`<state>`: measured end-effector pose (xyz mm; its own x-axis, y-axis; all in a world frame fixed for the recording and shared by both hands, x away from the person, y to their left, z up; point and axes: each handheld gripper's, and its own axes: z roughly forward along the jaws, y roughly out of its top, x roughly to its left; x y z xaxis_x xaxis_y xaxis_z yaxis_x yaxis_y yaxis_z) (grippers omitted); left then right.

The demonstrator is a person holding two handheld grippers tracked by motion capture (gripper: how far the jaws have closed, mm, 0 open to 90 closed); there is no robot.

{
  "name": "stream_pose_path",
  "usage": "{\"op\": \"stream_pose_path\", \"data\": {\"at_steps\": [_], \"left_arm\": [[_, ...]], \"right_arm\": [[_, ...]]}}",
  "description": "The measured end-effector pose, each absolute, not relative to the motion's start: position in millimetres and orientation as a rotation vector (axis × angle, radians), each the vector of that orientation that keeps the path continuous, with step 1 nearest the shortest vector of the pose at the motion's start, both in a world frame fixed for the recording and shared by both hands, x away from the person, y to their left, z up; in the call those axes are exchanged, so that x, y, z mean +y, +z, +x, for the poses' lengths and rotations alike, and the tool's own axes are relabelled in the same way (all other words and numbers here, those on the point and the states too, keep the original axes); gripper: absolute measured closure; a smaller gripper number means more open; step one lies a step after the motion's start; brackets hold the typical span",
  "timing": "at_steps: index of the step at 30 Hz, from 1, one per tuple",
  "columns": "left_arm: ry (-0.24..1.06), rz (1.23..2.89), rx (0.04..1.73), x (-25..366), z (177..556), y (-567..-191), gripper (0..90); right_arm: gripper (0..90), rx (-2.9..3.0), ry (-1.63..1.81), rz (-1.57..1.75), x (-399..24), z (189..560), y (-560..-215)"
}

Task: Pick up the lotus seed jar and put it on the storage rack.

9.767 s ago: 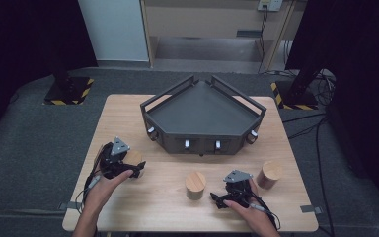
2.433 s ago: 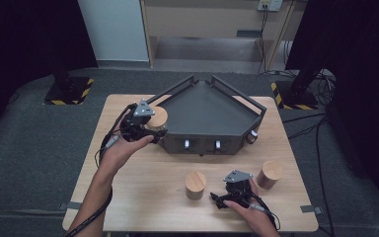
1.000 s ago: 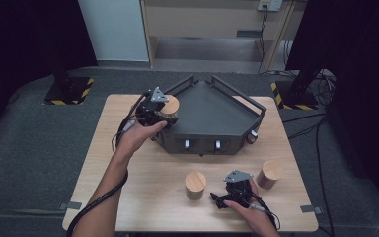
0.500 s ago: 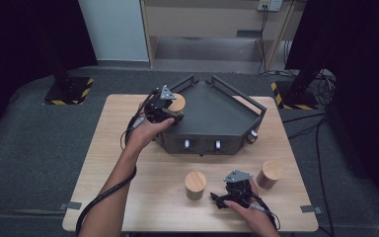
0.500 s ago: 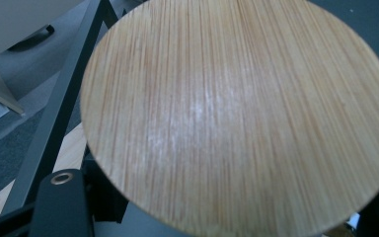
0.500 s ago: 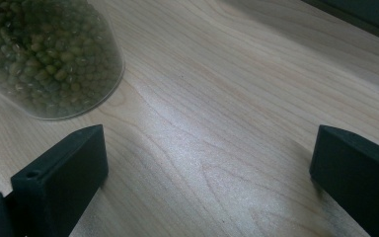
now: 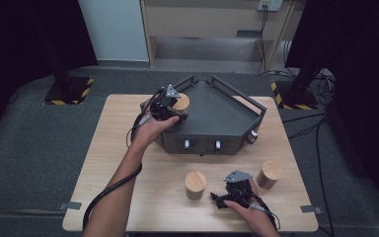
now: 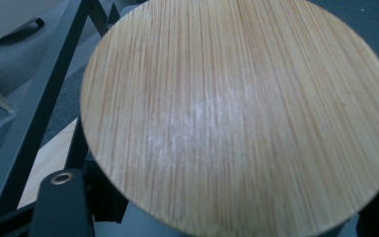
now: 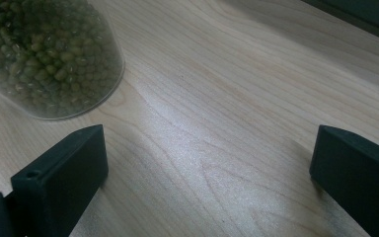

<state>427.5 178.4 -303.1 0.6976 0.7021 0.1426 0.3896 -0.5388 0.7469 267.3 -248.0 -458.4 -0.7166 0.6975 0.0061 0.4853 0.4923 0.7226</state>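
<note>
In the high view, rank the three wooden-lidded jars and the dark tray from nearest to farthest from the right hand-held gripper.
1. Middle jar, just left of the right hand-held gripper.
2. Right jar, to its right; nearly as close, hard to separate.
3. Dark tray, beyond, mid-table.
4. Held jar, at the tray's far-left corner.

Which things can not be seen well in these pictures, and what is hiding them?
- Left gripper, high view: whether its jaws close on the wooden-lidded jar is hidden by the hand.
- Same jar, left gripper view: the lid covers its contents.
- Jar of green beans, right gripper view: top cut off by the edge.
- Right gripper, high view: too small to judge.
</note>
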Motion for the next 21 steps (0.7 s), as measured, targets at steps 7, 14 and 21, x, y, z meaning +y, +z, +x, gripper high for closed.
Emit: {"op": "stream_pose_path", "data": {"at_steps": [7,14,21], "left_arm": [[0.546,2.188,0.845,181.9,430.1,-308.9,24.2],[0.522,2.188,0.85,181.8,433.1,-312.5,24.2],[0.511,2.178,0.865,184.3,435.6,-314.7,24.2]], "right_arm": [[1.6,2.452,1.052,1.0,-248.0,267.3,-458.4],[1.6,2.453,1.052,1.0,-248.0,267.3,-458.4],[1.6,2.452,1.052,0.999,-248.1,267.3,-458.5]]}}
